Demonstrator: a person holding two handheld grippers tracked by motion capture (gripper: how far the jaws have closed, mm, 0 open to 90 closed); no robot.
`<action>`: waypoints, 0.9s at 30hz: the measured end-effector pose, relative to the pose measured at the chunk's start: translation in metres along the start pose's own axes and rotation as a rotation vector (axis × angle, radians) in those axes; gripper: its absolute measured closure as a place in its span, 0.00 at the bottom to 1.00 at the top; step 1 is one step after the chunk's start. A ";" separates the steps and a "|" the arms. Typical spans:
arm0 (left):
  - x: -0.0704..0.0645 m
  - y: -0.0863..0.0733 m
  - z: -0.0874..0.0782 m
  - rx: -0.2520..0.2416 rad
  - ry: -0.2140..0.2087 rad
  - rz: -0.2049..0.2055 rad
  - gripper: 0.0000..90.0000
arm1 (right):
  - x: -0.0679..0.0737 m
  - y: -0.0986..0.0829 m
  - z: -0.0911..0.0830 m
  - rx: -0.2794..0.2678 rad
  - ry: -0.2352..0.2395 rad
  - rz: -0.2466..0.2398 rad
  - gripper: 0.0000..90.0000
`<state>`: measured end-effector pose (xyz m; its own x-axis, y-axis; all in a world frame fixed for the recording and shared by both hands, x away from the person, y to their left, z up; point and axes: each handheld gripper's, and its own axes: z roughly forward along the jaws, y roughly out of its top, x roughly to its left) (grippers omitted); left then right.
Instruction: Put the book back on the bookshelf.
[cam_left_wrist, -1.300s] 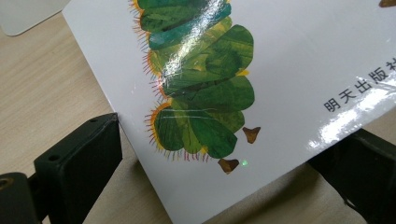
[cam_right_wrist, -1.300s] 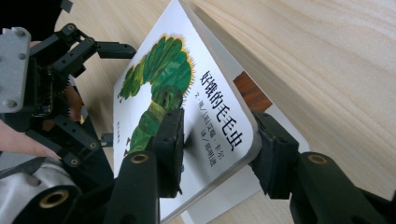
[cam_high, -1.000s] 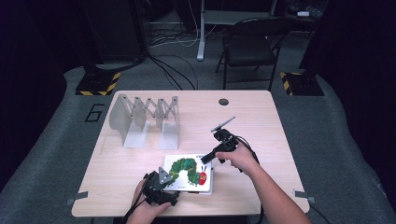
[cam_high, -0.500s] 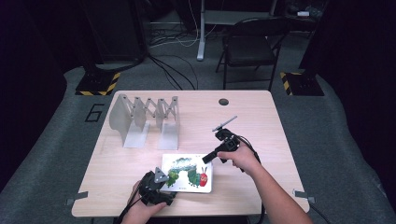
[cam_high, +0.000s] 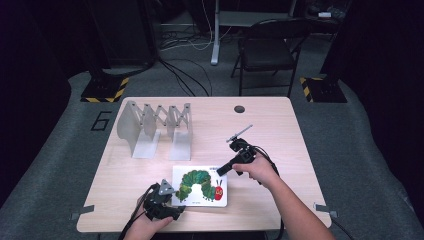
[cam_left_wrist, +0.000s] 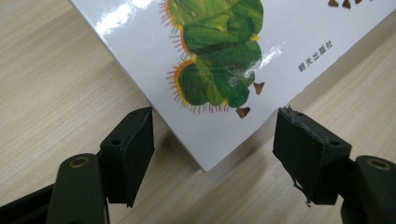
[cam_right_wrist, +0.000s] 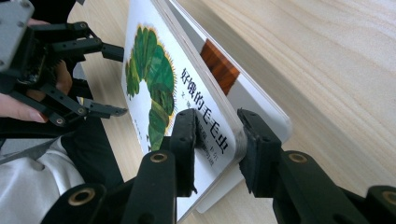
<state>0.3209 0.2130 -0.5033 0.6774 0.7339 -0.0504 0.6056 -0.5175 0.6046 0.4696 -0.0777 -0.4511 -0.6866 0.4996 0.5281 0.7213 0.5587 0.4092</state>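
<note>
A light wooden table (cam_high: 280, 130) carries a picture book (cam_high: 200, 185) near its front edge, a grey folding rack (cam_high: 155, 127) at far left, and a small dark disc (cam_high: 239, 109) near the far edge.

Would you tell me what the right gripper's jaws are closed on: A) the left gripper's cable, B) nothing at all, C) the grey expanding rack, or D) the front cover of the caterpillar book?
D: in the right gripper view, the right gripper pinches the edge of the caterpillar book, lifting its cover off the pages beneath.
</note>
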 end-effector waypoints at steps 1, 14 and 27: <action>0.001 0.001 -0.001 -0.006 -0.003 -0.003 0.32 | 0.000 0.000 0.000 0.002 0.000 -0.001 0.77; 0.026 0.025 -0.003 -0.053 -0.039 -0.066 0.32 | 0.002 0.000 -0.001 0.004 -0.004 -0.034 0.77; 0.048 0.039 0.008 -0.067 -0.189 -0.172 0.37 | 0.003 -0.002 -0.002 0.002 -0.017 -0.070 0.77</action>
<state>0.3802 0.2240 -0.4881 0.6369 0.7099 -0.3007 0.6937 -0.3575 0.6253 0.4661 -0.0785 -0.4488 -0.7365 0.4705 0.4859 0.6717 0.5937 0.4432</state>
